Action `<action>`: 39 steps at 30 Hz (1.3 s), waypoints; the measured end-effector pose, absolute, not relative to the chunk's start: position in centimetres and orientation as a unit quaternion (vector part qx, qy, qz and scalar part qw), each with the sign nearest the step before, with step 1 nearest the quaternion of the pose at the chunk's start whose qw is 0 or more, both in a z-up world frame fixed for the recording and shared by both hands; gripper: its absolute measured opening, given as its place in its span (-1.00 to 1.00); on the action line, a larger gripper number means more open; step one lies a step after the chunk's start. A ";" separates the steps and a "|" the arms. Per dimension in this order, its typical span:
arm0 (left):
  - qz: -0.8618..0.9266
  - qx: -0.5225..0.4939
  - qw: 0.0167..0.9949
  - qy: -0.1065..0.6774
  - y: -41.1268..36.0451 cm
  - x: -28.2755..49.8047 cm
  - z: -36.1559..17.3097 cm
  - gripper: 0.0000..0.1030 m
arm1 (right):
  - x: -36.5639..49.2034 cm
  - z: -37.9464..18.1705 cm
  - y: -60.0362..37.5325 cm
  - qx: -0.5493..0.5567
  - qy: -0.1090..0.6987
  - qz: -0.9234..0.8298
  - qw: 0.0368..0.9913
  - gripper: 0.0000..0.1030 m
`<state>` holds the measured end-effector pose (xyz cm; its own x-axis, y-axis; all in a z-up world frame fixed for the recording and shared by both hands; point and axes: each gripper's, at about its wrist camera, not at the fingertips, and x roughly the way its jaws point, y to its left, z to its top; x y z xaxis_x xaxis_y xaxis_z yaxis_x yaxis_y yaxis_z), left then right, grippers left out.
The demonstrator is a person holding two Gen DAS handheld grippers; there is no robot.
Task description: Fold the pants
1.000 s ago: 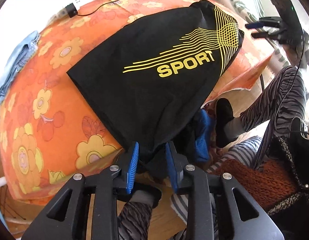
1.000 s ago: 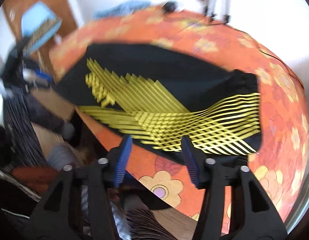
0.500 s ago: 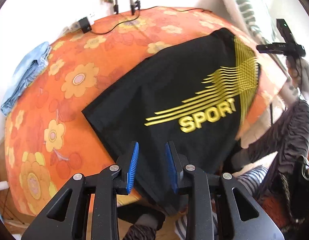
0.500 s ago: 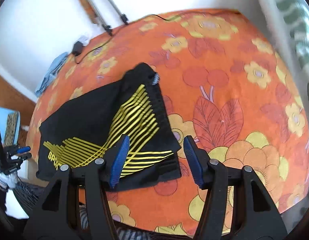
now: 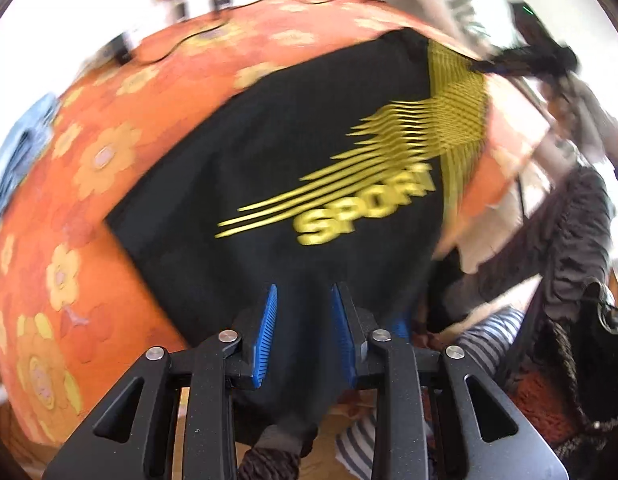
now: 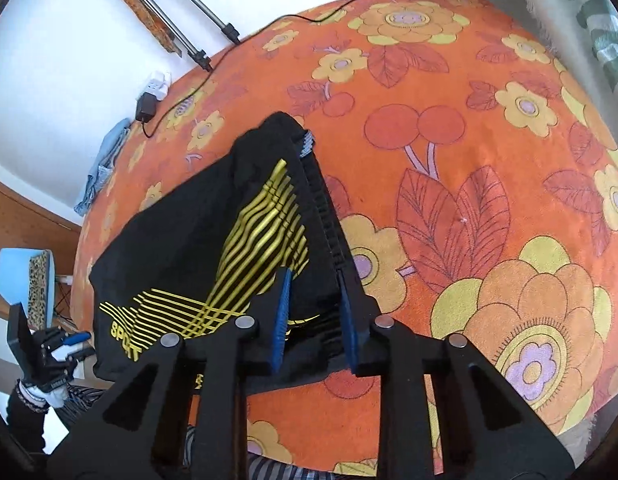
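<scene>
Black pants (image 5: 277,152) with yellow stripes and the word SPORT lie folded on an orange flowered bed cover (image 5: 89,184). Their near end hangs over the bed edge. My left gripper (image 5: 303,312) is open, its blue pads on either side of the hanging black cloth. In the right wrist view the pants (image 6: 197,240) lie with the ribbed waistband (image 6: 329,224) toward me. My right gripper (image 6: 315,308) is open with the waistband edge between its fingers. The left gripper also shows far left in the right wrist view (image 6: 65,344).
A light blue cloth (image 6: 105,160) lies at the bed's far edge. A charger with a black cable (image 6: 149,102) and tripod legs (image 6: 189,8) stand by the wall. A blue chair (image 6: 25,280) is beside the bed. The person's striped legs (image 5: 569,240) are at the right.
My right gripper has closed in on the waistband and its fingers have narrowed around it. My left gripper has dropped back toward the hanging end of the pants; its view is blurred by motion.
</scene>
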<state>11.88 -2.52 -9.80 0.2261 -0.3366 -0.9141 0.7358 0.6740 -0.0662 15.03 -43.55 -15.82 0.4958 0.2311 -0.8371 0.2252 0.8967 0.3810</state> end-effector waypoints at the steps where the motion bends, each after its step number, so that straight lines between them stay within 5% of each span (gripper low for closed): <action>1: -0.364 0.200 0.756 0.506 -3.0 11.4 -9.6 -0.22 | 14.9 -15.4 -43.5 0.231 0.499 0.003 0.835 -0.58; 7: -0.415 0.264 0.731 0.473 -6.6 8.0 -10.0 -0.14 | 13.6 -13.2 -42.7 0.228 0.501 0.007 0.835 -0.61; 13: -0.389 0.221 0.745 0.495 -4.9 10.5 -10.5 -0.14 | 12.5 -14.2 -43.2 0.174 0.524 -0.042 0.833 -0.60; 20: -0.319 0.176 0.803 0.472 0.4 14.7 -8.7 -0.14 | 14.0 -13.4 -40.8 0.053 0.521 -0.073 0.849 -0.13; 23: -0.278 0.156 0.826 0.466 3.1 17.2 -8.8 -0.14 | 14.4 -10.9 -38.0 -0.013 0.493 -0.077 0.867 -0.13; 30: -0.246 0.124 0.840 0.468 6.3 21.3 -10.3 -0.14 | 19.6 -7.4 -28.3 -0.087 0.467 0.099 0.874 -0.13; 39: -0.272 0.129 0.833 0.464 6.2 22.6 -11.5 -0.31 | 30.1 -11.2 -20.2 -0.101 0.516 0.200 0.827 -0.13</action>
